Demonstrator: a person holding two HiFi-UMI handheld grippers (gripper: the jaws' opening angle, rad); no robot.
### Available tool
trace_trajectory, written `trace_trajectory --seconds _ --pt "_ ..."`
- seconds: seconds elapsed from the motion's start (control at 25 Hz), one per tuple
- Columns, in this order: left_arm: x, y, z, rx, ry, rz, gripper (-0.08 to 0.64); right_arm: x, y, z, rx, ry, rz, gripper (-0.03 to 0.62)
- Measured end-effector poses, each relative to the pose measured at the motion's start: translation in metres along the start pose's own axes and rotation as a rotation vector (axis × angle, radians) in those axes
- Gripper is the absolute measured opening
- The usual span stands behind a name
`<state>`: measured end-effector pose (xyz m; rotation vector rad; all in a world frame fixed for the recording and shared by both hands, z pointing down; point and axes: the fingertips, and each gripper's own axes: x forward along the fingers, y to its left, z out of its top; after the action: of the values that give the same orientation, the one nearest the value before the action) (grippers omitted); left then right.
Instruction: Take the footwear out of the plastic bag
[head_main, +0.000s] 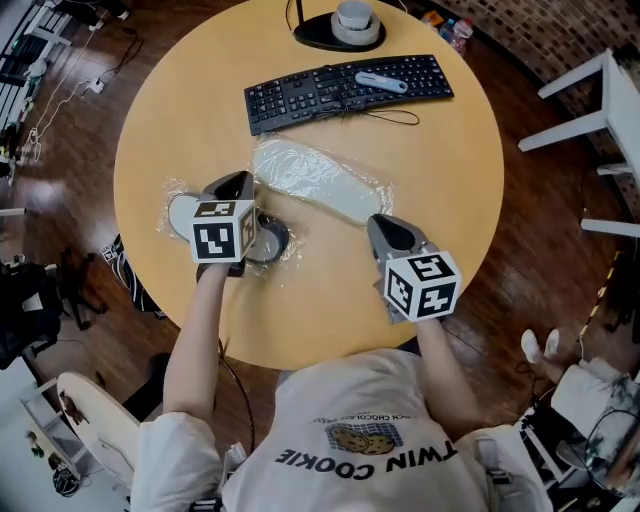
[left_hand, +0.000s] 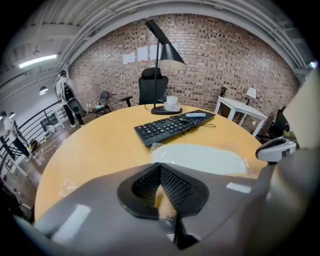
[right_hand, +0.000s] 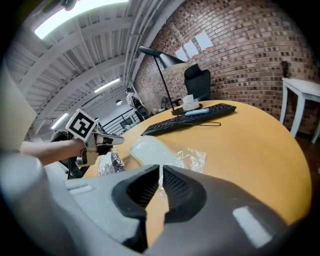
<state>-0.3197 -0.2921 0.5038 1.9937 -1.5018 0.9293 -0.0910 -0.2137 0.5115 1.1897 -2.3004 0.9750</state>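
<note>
The right side of the desk (head_main: 450, 170) is bare wood, open from the near rim up to the keyboard (head_main: 340, 90). The near strip between the left gripper (head_main: 238, 190) and the right gripper (head_main: 382, 222) is free too, as is the far left of the desk. A long bag (head_main: 320, 180) slants across the middle, from just below the keyboard to just beside the right gripper. A second bag (head_main: 180, 215) lies crumpled under the left gripper. The keyboard, its cable loop (head_main: 395, 118) and the lamp base (head_main: 325, 38) block the far side
</note>
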Motion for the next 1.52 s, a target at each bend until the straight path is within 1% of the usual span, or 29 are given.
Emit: trace_trajectory --seconds 0.24,0.4,0.56,0.84,1.0,1.08,1.24,1.32,1.52 --pt "0.038 0.011 0.006 0.151 0.071 -0.016 0.000 -0.001 -0.011 -0.002 0.037 -0.017 -0.054 0.011" --pt "0.052 0.011 -0.001 0.172 0.111 -0.040 0.000 -0.004 -0.016 -0.008 0.065 -0.011 -0.080 0.011" --pt "0.059 0.011 -0.003 0.178 0.108 -0.035 0.000 -0.005 -0.022 -0.011 0.108 -0.011 -0.070 0.011" --pt "0.063 0.018 -0.005 0.196 0.118 0.004 0.000 -0.004 -0.020 -0.021 0.248 -0.011 0.029 0.027" --pt "0.064 0.018 -0.006 0.210 0.126 0.014 -0.001 -0.005 -0.018 -0.033 0.293 0.022 0.057 0.040" --pt "0.065 0.018 -0.007 0.207 0.131 0.017 -0.002 -0.006 -0.018 -0.041 0.293 0.046 0.069 0.041" --pt "0.069 0.019 -0.012 0.224 0.152 0.020 -0.002 -0.003 -0.016 -0.046 0.241 0.081 0.103 0.043" --pt "0.071 0.020 -0.020 0.234 0.181 0.021 -0.002 -0.002 -0.016 -0.045 0.257 0.074 0.120 0.043" --pt "0.072 0.021 -0.025 0.227 0.175 0.023 -0.002 -0.007 -0.017 -0.036 0.378 0.015 0.219 0.043"
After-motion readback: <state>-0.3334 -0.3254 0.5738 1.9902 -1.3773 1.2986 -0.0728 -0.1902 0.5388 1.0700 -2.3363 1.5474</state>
